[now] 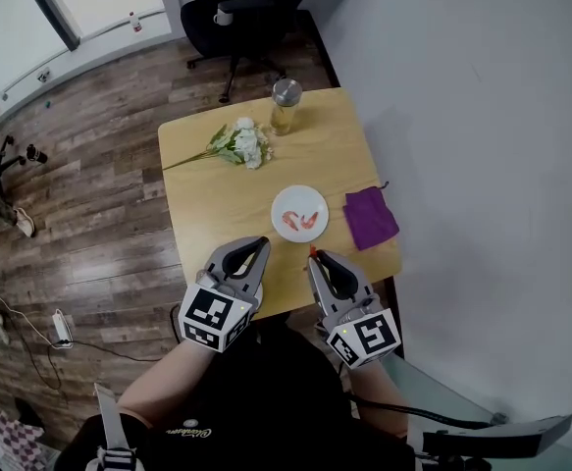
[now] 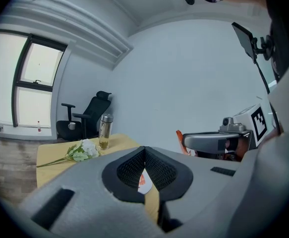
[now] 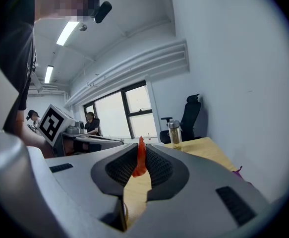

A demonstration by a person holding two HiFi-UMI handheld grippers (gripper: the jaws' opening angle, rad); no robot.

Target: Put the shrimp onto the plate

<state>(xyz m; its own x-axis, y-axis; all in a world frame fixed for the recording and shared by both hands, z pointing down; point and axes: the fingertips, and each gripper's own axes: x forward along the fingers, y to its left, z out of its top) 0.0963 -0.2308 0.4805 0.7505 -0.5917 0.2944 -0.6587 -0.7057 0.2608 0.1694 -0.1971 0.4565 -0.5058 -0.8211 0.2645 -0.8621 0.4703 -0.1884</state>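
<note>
A white plate (image 1: 299, 196) lies mid-table with two orange shrimp (image 1: 292, 221) on it. My right gripper (image 1: 314, 258) hovers over the table's near edge, just short of the plate, shut on a third shrimp (image 3: 139, 158) that stands up between its jaws. In the head view that shrimp (image 1: 312, 251) pokes out at the tip. My left gripper (image 1: 259, 247) sits beside it to the left, shut with nothing in it. Through the gap under the left jaws a sliver of the plate (image 2: 145, 181) shows.
A purple cloth (image 1: 369, 216) lies right of the plate. White flowers (image 1: 239, 145) and a lidded bottle (image 1: 286, 105) stand at the table's far side. An office chair (image 1: 236, 13) is beyond the table. A grey wall runs along the right.
</note>
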